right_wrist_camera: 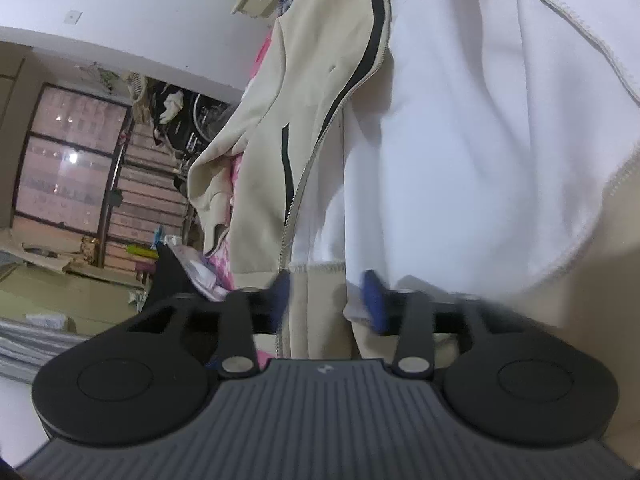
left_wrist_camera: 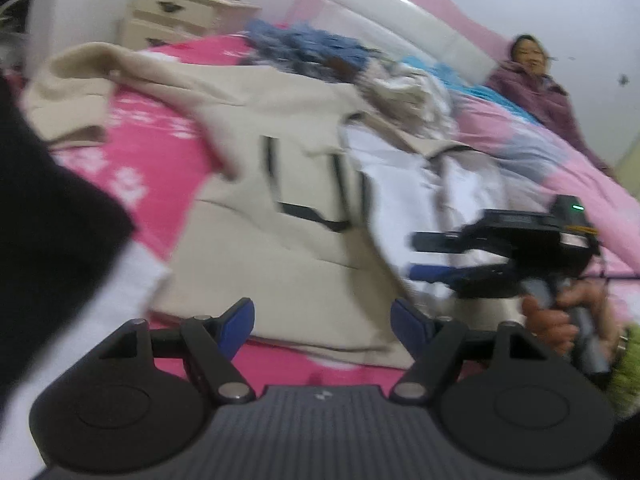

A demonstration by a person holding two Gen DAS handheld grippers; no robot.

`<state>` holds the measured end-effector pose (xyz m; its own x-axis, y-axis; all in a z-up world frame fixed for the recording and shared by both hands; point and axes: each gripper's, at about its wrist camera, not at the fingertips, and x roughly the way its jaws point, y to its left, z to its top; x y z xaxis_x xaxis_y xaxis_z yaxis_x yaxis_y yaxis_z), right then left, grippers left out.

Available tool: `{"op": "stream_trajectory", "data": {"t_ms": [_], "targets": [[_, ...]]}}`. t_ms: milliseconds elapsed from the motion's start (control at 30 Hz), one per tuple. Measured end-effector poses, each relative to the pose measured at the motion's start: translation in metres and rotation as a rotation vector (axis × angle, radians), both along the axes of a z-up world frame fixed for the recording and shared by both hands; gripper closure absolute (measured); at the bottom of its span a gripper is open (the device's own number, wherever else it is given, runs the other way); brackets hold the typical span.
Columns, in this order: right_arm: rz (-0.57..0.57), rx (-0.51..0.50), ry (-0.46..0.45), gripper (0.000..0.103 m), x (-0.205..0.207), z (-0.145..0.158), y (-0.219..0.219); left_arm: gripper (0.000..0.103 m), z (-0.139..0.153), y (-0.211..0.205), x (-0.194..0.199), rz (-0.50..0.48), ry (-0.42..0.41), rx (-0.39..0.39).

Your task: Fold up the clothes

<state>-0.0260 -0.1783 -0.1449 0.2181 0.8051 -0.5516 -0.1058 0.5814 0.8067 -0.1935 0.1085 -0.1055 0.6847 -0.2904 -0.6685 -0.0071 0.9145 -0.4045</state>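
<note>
Beige jacket (left_wrist_camera: 288, 184) spread on pink bed (left_wrist_camera: 160, 184), both grippers at its near hem.

Landmark, the jacket: cream fleece with black trim and white lining (left_wrist_camera: 400, 184), unzipped, lying flat across the bed. Left of it, a black garment (left_wrist_camera: 48, 208) at the bed edge. Behind it, a cream nightstand (left_wrist_camera: 180, 12) and a heap of clothes (left_wrist_camera: 320, 52) by the headboard. Just before its hem, left gripper (left_wrist_camera: 322, 330), jaws spread wide, empty, above the sheet. At its right edge, right gripper (right_wrist_camera: 328, 300), held in a hand (left_wrist_camera: 560, 320), jaws apart with the zipper edge and hem between the pads (right_wrist_camera: 374, 300), not pinched. Far right of it, a seated woman (left_wrist_camera: 536, 80).
</note>
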Motion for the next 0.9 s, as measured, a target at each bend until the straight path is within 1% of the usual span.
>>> {"op": "stream_trajectory", "data": {"t_ms": [67, 133, 200, 333, 433, 467, 500, 567, 600, 633, 667, 700, 733, 767, 800, 867, 900], "targets": [[0.013, -0.038, 0.003, 0.054, 0.000, 0.000, 0.007, 0.027, -0.002, 0.002, 0.006, 0.027, 0.005, 0.039], [0.047, -0.072, -0.006, 0.051, -0.003, 0.003, 0.015, 0.027, -0.007, 0.002, 0.017, 0.063, 0.027, 0.099], [0.071, -0.111, -0.045, 0.049, -0.005, 0.010, 0.027, 0.028, -0.011, 0.003, 0.032, 0.110, 0.050, 0.146], [0.113, -0.159, -0.084, 0.042, -0.004, 0.020, 0.034, 0.028, -0.016, 0.017, 0.053, 0.186, 0.056, 0.131], [0.180, -0.210, -0.110, 0.035, -0.004, 0.021, 0.051, 0.028, -0.018, 0.022, 0.065, 0.232, 0.041, 0.181], [0.211, -0.242, -0.123, 0.035, -0.005, 0.020, 0.059, 0.027, -0.020, 0.023, 0.070, 0.246, 0.043, 0.197], [0.240, -0.278, -0.143, 0.035, -0.006, 0.020, 0.066, 0.027, -0.024, 0.026, 0.076, 0.247, 0.066, 0.201], [0.292, -0.354, -0.211, 0.038, -0.014, 0.020, 0.078, 0.027, -0.035, 0.031, 0.087, 0.241, 0.129, 0.199], [0.305, -0.392, -0.245, 0.046, -0.019, 0.019, 0.080, 0.028, -0.039, 0.032, 0.089, 0.229, 0.152, 0.209], [0.310, -0.419, -0.265, 0.058, -0.022, 0.018, 0.080, 0.028, -0.043, 0.032, 0.091, 0.215, 0.168, 0.221], [0.305, -0.442, -0.279, 0.066, -0.025, 0.016, 0.078, 0.028, -0.042, 0.029, 0.091, 0.196, 0.170, 0.236], [0.292, -0.454, -0.288, 0.074, -0.027, 0.015, 0.074, 0.030, -0.042, 0.028, 0.089, 0.180, 0.174, 0.237], [0.272, -0.433, -0.283, 0.077, -0.029, 0.015, 0.066, 0.035, -0.041, 0.027, 0.088, 0.164, 0.178, 0.233], [0.246, -0.401, -0.268, 0.079, -0.028, 0.014, 0.059, 0.050, -0.041, 0.026, 0.085, 0.146, 0.183, 0.211], [0.220, -0.369, -0.252, 0.083, -0.026, 0.012, 0.052, 0.071, -0.042, 0.026, 0.082, 0.117, 0.185, 0.182], [0.177, -0.302, -0.220, 0.087, -0.024, 0.011, 0.040, 0.092, -0.039, 0.026, 0.074, 0.051, 0.167, 0.130], [0.156, -0.263, -0.203, 0.088, -0.022, 0.010, 0.034, 0.093, -0.035, 0.028, 0.070, 0.037, 0.154, 0.105]]}}
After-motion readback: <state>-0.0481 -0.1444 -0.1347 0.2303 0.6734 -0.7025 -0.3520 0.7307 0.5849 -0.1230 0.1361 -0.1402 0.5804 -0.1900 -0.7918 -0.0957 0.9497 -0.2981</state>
